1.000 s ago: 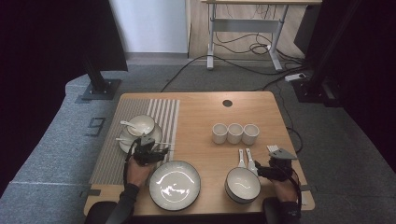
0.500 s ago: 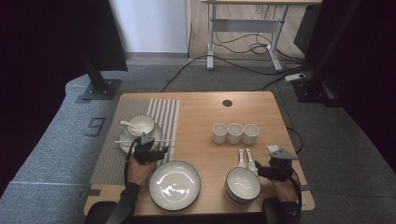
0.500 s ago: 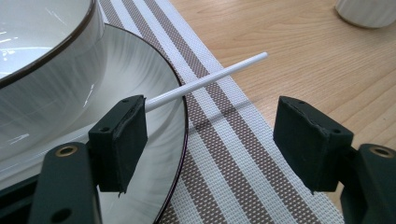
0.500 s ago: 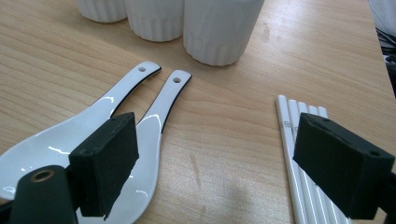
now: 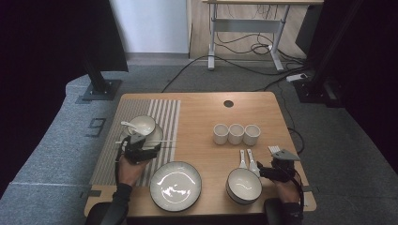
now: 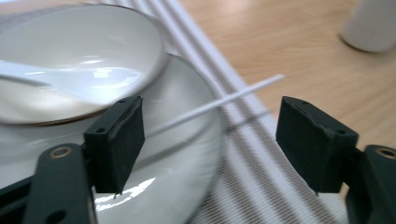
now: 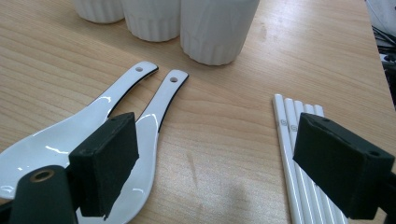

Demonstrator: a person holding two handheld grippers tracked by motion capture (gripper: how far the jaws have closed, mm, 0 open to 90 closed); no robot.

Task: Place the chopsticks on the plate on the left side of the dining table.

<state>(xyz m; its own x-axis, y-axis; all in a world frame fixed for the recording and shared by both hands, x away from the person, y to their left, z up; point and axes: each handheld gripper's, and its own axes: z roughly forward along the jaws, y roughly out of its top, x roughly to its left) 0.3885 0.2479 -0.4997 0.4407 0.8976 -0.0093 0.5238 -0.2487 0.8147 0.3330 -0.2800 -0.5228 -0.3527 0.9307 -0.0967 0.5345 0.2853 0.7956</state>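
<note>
Two grippers sit low over the wooden table (image 5: 202, 112), each with its jaws spread wide and nothing pinched between them. The left gripper (image 6: 210, 140) hangs over the near rim of a white saucer (image 6: 187, 177), which lies on the striped placemat (image 6: 261, 186) at the table's left. A white bowl (image 6: 79, 60) stands on that saucer, with a white spoon (image 6: 18, 77) lying in it. One thin white chopstick (image 6: 219, 102) rests across the saucer's rim and runs out over the placemat; in the left gripper view it passes between the two black jaws, close by the left one, though contact there cannot be made out. From above, the left gripper (image 5: 139, 149) sits just in front of the bowl (image 5: 142, 124).

The right gripper (image 7: 215, 163) is at the table's right front, its jaws open above bare wood. Two white porcelain spoons (image 7: 116, 126) lie side by side just beside its left jaw, handles pointing toward three ribbed white cups (image 7: 217, 28). A bundle of white chopsticks (image 7: 299, 140) lies parallel on the wood by its right jaw, partly under it. In the high view the right gripper (image 5: 277, 171) is beside a second bowl (image 5: 244, 185), and a large plate (image 5: 175, 185) lies at the front centre.
</note>
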